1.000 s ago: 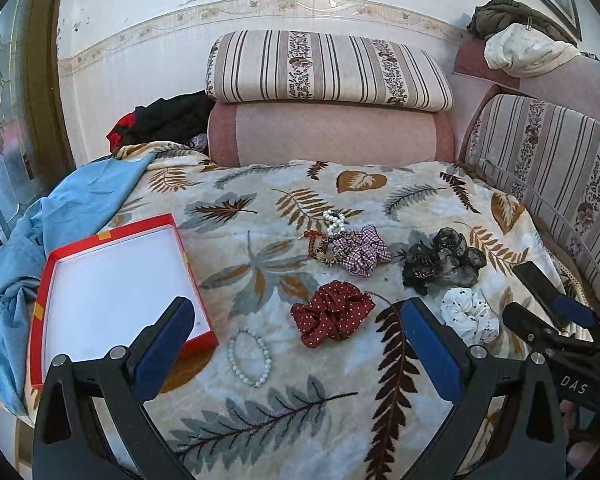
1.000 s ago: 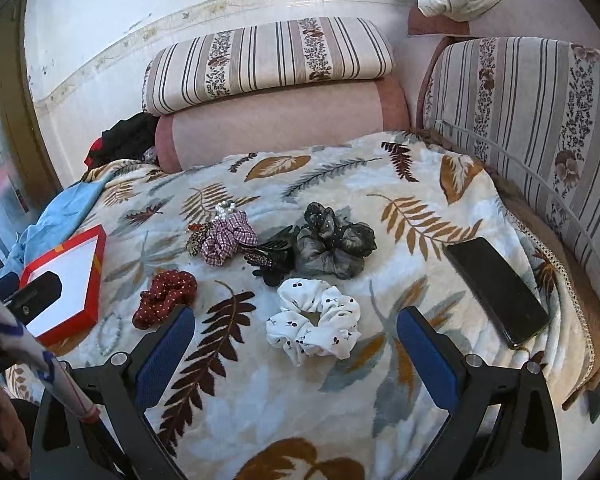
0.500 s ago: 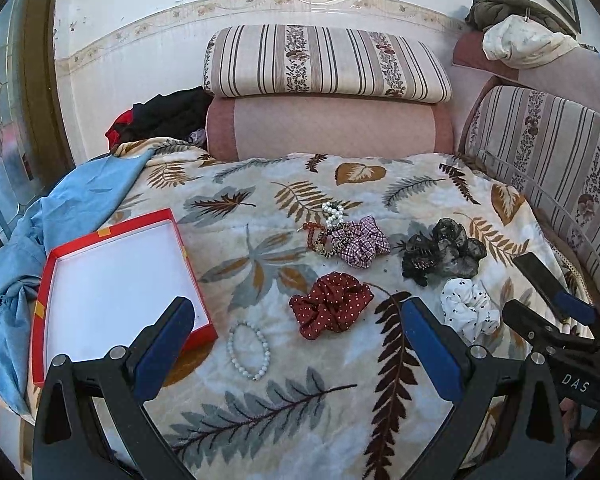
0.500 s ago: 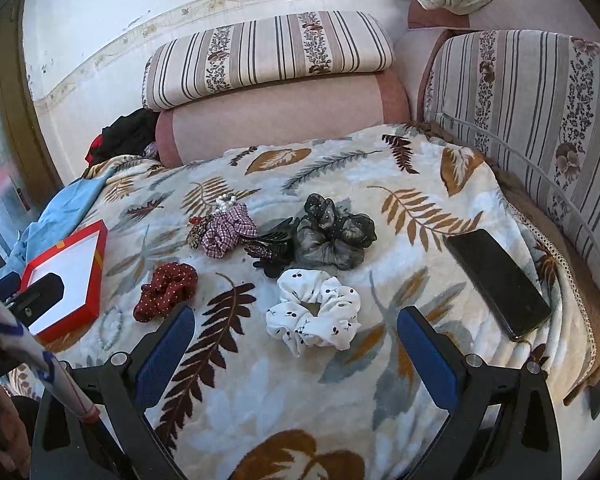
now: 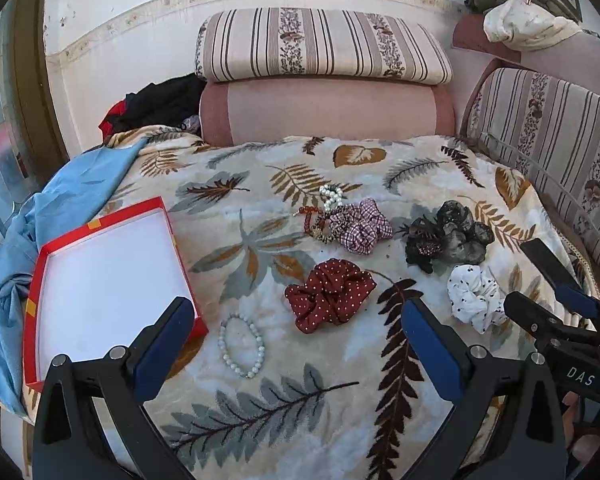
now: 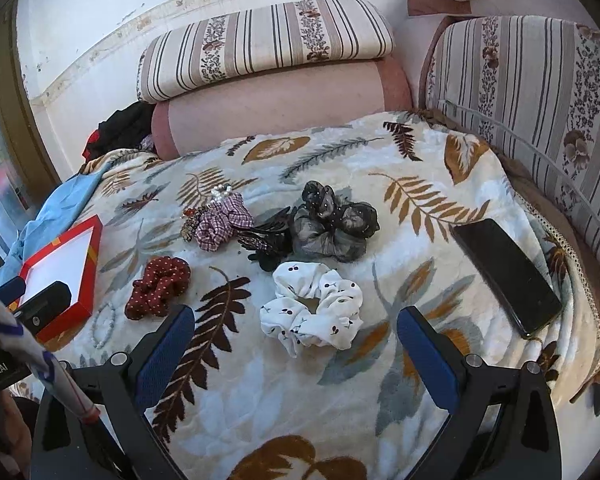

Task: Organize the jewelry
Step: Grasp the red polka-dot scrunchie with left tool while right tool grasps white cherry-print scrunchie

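Two claws spread wide and empty above a leaf-print blanket (image 5: pixel 260 420), left claw (image 5: pixel 296 344) over the bead bracelet (image 5: pixel 242 344) beside the red box (image 5: pixel 108 276) (empty), right claw (image 6: pixel 296 354) just short of the white scrunchie (image 6: pixel 312 310)

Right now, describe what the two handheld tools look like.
Both look alike: the left tool and right tool each have a black frame, two angled fingers with blue textured pads and silver screws. In the left wrist view, the right tool's body carries white "DAS" lettering.

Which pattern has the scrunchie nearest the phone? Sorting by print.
White scrunchie with small dark cherries; right wrist view.
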Motion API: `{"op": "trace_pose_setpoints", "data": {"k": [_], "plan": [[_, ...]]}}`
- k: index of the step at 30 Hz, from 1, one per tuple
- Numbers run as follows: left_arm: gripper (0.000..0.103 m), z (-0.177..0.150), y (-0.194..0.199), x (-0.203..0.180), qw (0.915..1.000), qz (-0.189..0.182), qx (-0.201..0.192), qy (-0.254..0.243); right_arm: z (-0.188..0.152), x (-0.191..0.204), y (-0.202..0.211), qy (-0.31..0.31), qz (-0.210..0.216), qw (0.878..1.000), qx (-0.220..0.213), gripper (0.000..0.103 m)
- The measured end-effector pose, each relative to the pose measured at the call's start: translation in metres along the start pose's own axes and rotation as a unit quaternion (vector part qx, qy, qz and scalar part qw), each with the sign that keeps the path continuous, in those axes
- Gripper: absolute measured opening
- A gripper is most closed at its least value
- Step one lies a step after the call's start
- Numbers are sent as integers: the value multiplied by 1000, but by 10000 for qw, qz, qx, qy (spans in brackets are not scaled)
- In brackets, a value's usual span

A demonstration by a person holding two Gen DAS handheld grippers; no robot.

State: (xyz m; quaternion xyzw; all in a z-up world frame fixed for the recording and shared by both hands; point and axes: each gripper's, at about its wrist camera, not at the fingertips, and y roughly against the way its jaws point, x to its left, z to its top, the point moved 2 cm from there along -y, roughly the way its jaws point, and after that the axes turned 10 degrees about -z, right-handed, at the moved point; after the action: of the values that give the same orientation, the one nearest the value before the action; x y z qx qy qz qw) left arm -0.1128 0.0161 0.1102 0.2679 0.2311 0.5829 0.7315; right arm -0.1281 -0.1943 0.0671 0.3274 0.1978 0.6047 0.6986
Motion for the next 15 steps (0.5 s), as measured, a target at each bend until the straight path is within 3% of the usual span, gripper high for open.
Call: {"op": "trace_pose_setpoints", "data": {"k": [15], "plan": [[103, -6, -41, 18, 9992, -90, 334, 180, -5, -13, -36, -79, -147, 9996, 222, 103]]}}
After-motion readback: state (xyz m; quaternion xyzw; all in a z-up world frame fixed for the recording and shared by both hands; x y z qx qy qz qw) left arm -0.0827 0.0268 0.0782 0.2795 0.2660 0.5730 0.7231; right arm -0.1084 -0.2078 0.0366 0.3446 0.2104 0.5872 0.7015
